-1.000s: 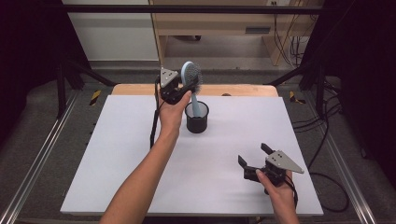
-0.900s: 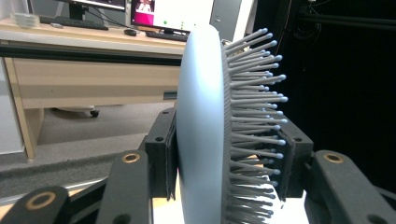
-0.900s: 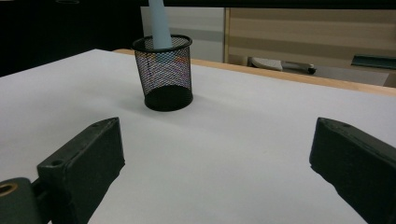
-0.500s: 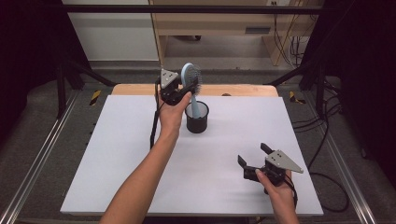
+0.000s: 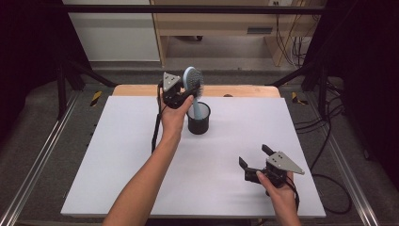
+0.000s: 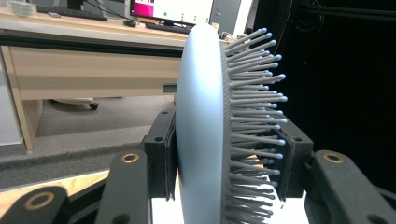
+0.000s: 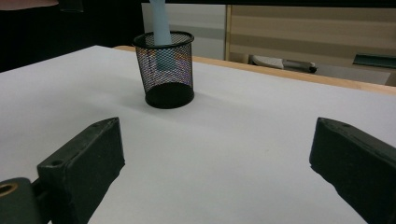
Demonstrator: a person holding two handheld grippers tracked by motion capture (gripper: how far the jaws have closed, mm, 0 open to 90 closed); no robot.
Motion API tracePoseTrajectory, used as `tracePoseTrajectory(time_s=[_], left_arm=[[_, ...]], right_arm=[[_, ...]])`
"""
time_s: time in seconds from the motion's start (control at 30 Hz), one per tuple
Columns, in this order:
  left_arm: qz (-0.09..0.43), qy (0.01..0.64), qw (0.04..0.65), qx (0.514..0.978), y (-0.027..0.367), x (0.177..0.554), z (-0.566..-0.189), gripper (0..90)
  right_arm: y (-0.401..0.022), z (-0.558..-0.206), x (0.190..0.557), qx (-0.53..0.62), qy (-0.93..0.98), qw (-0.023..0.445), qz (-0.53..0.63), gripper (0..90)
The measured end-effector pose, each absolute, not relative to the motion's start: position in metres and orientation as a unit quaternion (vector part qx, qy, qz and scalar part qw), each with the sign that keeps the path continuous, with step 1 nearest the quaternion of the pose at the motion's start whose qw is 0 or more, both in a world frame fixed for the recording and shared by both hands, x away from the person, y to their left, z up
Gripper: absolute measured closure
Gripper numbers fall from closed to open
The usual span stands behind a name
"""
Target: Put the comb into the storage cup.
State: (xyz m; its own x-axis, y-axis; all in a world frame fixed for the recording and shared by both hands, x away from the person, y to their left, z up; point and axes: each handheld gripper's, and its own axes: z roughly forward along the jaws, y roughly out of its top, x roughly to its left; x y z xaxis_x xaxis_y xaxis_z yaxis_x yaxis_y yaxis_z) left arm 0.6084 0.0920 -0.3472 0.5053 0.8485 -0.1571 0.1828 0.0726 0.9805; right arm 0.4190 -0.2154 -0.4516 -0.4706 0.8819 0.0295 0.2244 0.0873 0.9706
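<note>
High view: the left claw (image 5: pixel 181 94) is clamped on the head of a pale blue hairbrush (image 5: pixel 193 82), whose handle dips into a black mesh cup (image 5: pixel 198 123) near the desk's (image 5: pixel 117 155) far edge. The right claw (image 5: pixel 254 158) rests apart, jaws wide, near the desk's near right corner.

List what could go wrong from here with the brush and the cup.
1. The left gripper clamps the brush by its head, partly on the bristles, so it may slip or twist.
2. The handle is already inside the light mesh cup; a sideways nudge could tip it.
3. The right gripper is open and far off, not steadying the cup.
</note>
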Motion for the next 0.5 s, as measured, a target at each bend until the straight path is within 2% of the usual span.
tracePoseTrajectory(time_s=[0.5], left_arm=[[0.269, 0.422, 0.602, 0.622, 0.0932, 0.6102, -0.3565, 50.3]], right_arm=[[-0.2142, -0.4519, 0.4191, 0.410, 0.674, 0.309, 0.532, 3.5]])
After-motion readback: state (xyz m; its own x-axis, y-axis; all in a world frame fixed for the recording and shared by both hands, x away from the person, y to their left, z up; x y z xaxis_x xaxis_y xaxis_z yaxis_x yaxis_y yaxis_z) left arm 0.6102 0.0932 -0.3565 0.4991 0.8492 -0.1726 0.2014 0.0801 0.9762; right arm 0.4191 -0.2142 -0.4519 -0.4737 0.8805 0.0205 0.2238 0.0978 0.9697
